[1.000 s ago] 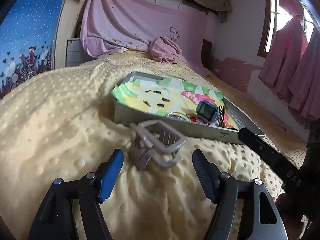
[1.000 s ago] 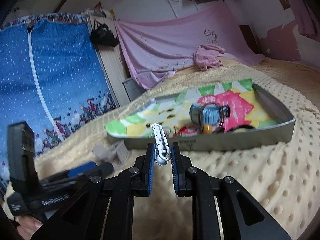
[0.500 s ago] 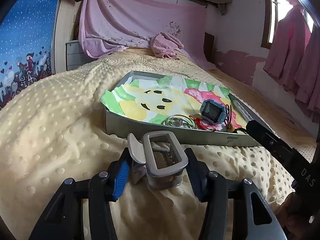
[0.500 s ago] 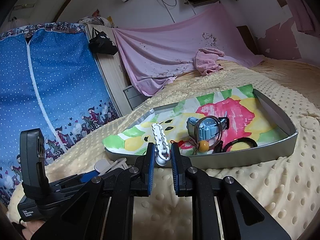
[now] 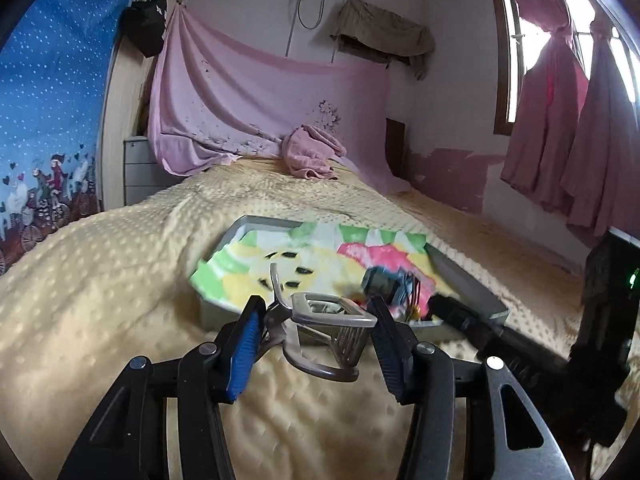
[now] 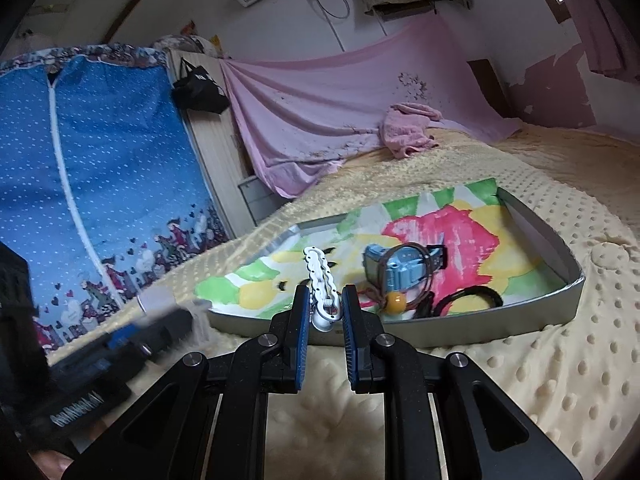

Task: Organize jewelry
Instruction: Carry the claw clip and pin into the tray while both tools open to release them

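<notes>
Grey claw clip (image 5: 330, 322): in your left view it sits clamped in the left hand-held gripper (image 5: 316, 330), whose jaws have just closed, lifted off the bed (image 5: 100, 300) before the tray (image 5: 472, 284).
Risk: your hold is off-centre; the clip could twist free short of the tray.
White clip (image 6: 320, 280): in your right view the right hand-held gripper (image 6: 324, 314) pinches its end.
Risk: it could pivot and drop.

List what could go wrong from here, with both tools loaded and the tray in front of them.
1. The left tool grips the grey claw clip across its open frame; it sits tilted and could twist or spring out.
2. The right tool pinches only the bottom end of the white clip, which may pivot or slip.
3. The tray holds a blue watch and black hair tie; dropped clips could tangle there.
</notes>
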{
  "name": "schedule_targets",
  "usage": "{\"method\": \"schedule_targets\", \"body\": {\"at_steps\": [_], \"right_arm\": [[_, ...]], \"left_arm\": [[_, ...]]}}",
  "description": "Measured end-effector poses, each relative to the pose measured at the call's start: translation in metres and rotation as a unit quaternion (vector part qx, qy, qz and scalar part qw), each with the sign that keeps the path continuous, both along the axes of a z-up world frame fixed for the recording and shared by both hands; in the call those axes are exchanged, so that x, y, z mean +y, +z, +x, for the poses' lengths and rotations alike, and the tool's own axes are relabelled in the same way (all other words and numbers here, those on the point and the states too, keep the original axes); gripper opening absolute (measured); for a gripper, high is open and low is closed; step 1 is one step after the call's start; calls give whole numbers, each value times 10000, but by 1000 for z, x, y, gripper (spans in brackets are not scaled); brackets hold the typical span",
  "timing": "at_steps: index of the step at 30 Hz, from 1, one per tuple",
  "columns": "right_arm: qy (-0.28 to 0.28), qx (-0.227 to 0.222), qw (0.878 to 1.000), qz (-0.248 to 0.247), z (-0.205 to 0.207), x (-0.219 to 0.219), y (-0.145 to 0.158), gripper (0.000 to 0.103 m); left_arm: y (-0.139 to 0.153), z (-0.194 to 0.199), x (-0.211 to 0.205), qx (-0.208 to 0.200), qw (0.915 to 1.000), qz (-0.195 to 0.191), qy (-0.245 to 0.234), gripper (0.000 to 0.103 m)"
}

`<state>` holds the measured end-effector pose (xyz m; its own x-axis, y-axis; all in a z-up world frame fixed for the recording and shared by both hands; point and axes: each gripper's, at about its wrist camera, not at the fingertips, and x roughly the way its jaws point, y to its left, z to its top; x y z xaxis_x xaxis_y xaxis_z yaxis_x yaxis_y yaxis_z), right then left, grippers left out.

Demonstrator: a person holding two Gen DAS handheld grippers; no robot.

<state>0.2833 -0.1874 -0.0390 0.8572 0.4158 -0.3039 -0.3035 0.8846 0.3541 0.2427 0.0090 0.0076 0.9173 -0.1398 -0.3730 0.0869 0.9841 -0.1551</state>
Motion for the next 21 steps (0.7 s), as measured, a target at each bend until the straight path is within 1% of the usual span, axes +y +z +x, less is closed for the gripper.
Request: {"method": "schedule_targets", "body": {"at_steps": [2,5,8,12,16,18,19,20,21], "right_arm": [[8,162,9999,-33,10,-1,-1,14],[-15,301,9995,-34,23,-2,-3,14],[7,374,9993,-84,32,-1,-3,14],[69,635,9978,-195,45,6,-9,15],[41,710,9973,-165,49,5,-12,15],[44,709,9974,-148,49,4,-13,15],[34,692,9975,-142,47,4,-13,15],[19,670,9977,-141,45,3,-13,15],[-2,643,9978,-142,43,2,-13,18]], "left_arm": [[1,13,-1,76,10000,-30,-35,50],[0,39,3,372,9989,-259,-74,50],[-6,58,5,618,9974,-374,-61,50],[-15,73,1,833,9960,-326,-70,50],[-17,73,-2,860,9958,-299,-89,51],[-19,72,0,870,9954,-381,-128,61],[-20,70,0,841,9956,-394,-101,69],[-20,67,1,795,9959,-414,-87,72],[-20,63,3,748,9962,-448,-78,73]]}}
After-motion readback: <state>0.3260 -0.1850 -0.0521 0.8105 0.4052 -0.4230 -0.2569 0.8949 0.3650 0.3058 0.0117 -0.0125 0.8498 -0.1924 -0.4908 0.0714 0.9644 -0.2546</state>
